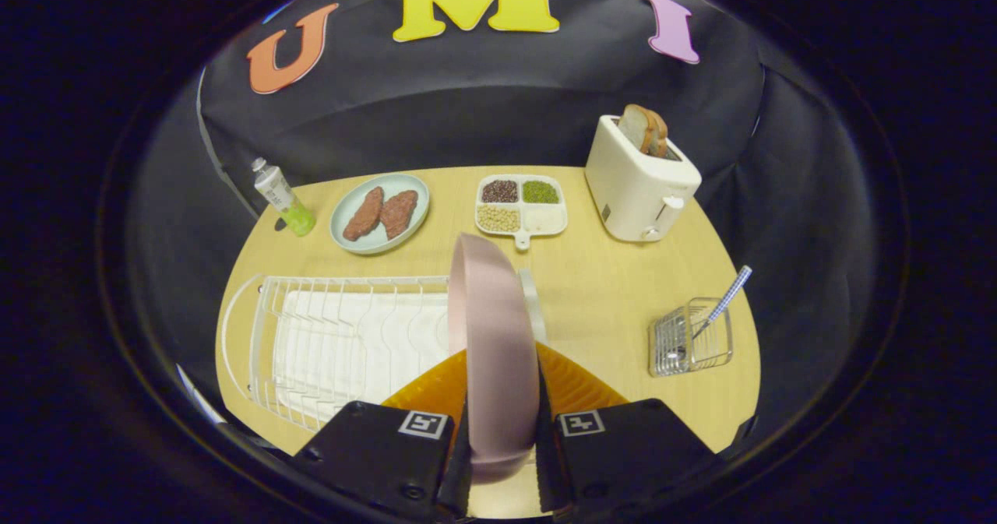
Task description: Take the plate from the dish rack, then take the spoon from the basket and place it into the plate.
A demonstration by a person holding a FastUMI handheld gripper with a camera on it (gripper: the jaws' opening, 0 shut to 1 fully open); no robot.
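The wooden table bears a dish rack, basket, toaster (bread inside); two food plates.

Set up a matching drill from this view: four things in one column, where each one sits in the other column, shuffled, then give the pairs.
Things:
1. pink plate
2. spoon
3. bread slices
4. green bottle

Places:
A. standing in the wire basket
B. sticking out of the top of the toaster
C. on edge between the fingers of the claw, which press on it from both sides
D. beside the plate of meat patties, at the far end of the table

Pairs: 1-C, 2-A, 3-B, 4-D
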